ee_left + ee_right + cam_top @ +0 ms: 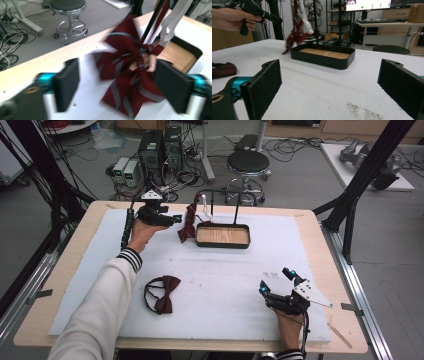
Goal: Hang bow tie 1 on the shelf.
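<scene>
A dark red bow tie with grey stripes [188, 226] [130, 75] [295, 36] hangs by a white strap [204, 207] from the black rack [220, 191] over a black tray with a wooden floor [222, 236] [322, 60]. My left gripper [176, 218] [117, 82] [277, 20] is level just left of this tie, jaws wide apart and pads clear of the cloth. A plain maroon bow tie [161, 295] [223, 69] lies flat on the white mat. At the front right my right gripper [276, 280] [329, 82] rests on the mat, open with nothing between its pads.
A white foam mat [225, 270] covers most of the wooden table [310, 225]. Behind the table are a black stool [248, 162], computer towers [160, 150] and loose cables on the floor. A black frame post [350, 200] stands at the table's right rear corner.
</scene>
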`<state>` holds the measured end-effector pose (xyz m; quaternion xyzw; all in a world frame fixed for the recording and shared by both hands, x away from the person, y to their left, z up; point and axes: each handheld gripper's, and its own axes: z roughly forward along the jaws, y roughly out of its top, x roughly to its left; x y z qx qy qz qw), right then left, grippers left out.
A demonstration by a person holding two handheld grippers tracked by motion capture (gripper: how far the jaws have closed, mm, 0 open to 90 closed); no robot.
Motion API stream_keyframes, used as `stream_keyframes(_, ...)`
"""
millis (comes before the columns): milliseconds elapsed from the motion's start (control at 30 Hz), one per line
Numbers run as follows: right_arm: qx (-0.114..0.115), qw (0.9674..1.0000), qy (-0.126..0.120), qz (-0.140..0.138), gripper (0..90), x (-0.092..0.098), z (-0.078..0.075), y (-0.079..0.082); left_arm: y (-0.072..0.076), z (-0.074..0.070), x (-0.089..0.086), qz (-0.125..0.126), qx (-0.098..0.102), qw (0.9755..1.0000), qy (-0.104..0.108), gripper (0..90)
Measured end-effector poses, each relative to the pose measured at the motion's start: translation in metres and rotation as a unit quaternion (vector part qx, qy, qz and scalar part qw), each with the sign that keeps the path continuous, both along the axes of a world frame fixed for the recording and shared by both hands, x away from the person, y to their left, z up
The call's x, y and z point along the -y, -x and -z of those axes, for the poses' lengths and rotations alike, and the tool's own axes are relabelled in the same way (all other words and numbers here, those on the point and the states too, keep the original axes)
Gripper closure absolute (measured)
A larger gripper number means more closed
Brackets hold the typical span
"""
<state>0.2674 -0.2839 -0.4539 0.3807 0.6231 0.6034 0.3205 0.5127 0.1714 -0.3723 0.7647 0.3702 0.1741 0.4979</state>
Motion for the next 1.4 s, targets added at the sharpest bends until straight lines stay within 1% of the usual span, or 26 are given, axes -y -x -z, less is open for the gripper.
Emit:
stream_keyframes(33,0.0,1.0,0.002,0.0,4.4,0.0,0.0,0.0,0.002,-0.002,-0.003,0.005,0.007,0.9999,0.012,16.6)
stream_keyframes(67,0.0,1.0,0.002,0.0,4.4,0.0,0.0,0.0,0.002,-0.002,-0.003,0.005,0.007,0.9999,0.012,16.6)
stream_keyframes(100,-0.001,1.0,0.001,0.0,4.4,0.0,0.0,0.0,0.006,-0.005,-0.006,0.011,0.023,0.9995,0.019,16.6)
stream_keyframes(133,-0.001,1.0,0.001,0.0,4.4,0.0,0.0,0.0,0.006,-0.005,-0.006,0.011,0.023,0.9995,0.019,16.6)
stream_keyframes(167,0.0,1.0,-0.001,0.0,4.4,0.0,0.0,0.0,0.011,-0.008,-0.009,0.016,0.033,0.9989,0.028,16.6)
stream_keyframes(267,0.0,1.0,0.001,0.0,4.4,0.0,0.0,0.0,0.016,-0.01,-0.013,0.02,0.042,0.9983,0.035,16.6)
stream_keyframes(333,0.0,1.0,0.002,0.0,4.4,0.0,0.0,0.0,0.025,-0.013,-0.017,0.026,0.054,0.9971,0.047,16.6)
stream_keyframes(367,0.0,1.0,0.0,0.0,4.4,0.0,0.0,0.0,0.034,-0.015,-0.022,0.031,0.065,0.9955,0.062,16.6)
stream_keyframes(400,0.0,1.0,0.0,0.0,4.4,0.0,0.0,0.0,0.034,-0.015,-0.022,0.031,0.065,0.9955,0.062,16.6)
stream_keyframes(433,0.0,1.0,0.0,0.001,4.4,0.001,0.0,-0.001,0.044,-0.018,-0.025,0.037,0.069,0.9945,0.069,16.6)
stream_keyframes(533,0.0,1.0,-0.002,0.002,4.4,0.0,0.0,0.0,0.052,-0.02,-0.029,0.043,0.077,0.9937,0.069,16.6)
stream_keyframes(567,0.004,1.0,0.001,0.001,4.4,0.001,0.0,-0.001,0.06,-0.022,-0.032,0.048,0.085,0.9924,0.075,16.6)
stream_keyframes(600,0.004,1.0,0.001,0.001,4.4,0.001,0.0,-0.001,0.06,-0.022,-0.032,0.048,0.085,0.9924,0.075,16.6)
stream_keyframes(633,0.0,1.0,0.0,0.002,4.4,0.001,0.0,0.0,0.07,-0.023,-0.037,0.055,0.094,0.9905,0.085,16.6)
stream_keyframes(733,-0.002,1.0,-0.002,0.001,4.4,0.001,0.0,0.0,0.078,-0.023,-0.041,0.058,0.099,0.9897,0.085,16.6)
stream_keyframes(767,0.0,1.0,-0.001,0.003,4.4,0.0,0.0,0.0,0.09,-0.021,-0.047,0.063,0.106,0.9884,0.088,16.6)
stream_keyframes(800,0.0,1.0,-0.001,0.003,4.4,0.0,0.0,0.0,0.09,-0.021,-0.047,0.063,0.106,0.9884,0.088,16.6)
stream_keyframes(867,-0.001,1.0,-0.001,0.001,4.4,0.0,0.0,0.0,0.099,-0.019,-0.052,0.065,0.115,0.9874,0.087,16.6)
stream_keyframes(900,-0.001,1.0,-0.002,0.003,4.4,0.0,0.0,0.0,0.109,-0.015,-0.057,0.066,0.125,0.9864,0.085,16.6)
stream_keyframes(933,-0.001,1.0,-0.002,0.003,4.4,0.0,0.0,0.0,0.109,-0.015,-0.057,0.066,0.125,0.9864,0.085,16.6)
stream_keyframes(967,-0.001,1.0,-0.002,0.002,4.4,0.0,0.0,0.0,0.118,-0.011,-0.061,0.064,0.13,0.9855,0.088,16.6)
stream_keyframes(1000,-0.001,1.0,-0.002,0.002,4.4,0.0,0.0,0.0,0.118,-0.011,-0.061,0.064,0.13,0.9855,0.088,16.6)
stream_keyframes(1033,-0.001,1.0,-0.002,0.002,4.4,0.0,0.0,0.0,0.126,-0.007,-0.065,0.062,0.134,0.9849,0.091,16.6)
stream_keyframes(1067,-0.001,1.0,-0.002,0.002,4.4,0.0,0.0,0.0,0.126,-0.007,-0.065,0.062,0.134,0.9849,0.091,16.6)
stream_keyframes(1167,-0.001,1.0,-0.003,0.003,4.4,0.0,0.0,0.0,0.142,0.001,-0.071,0.056,0.145,0.9835,0.092,16.6)
stream_keyframes(1400,0.0,1.0,-0.002,0.003,4.4,0.0,0.0,0.0,0.161,0.014,-0.083,0.039,0.149,0.9827,0.103,16.6)
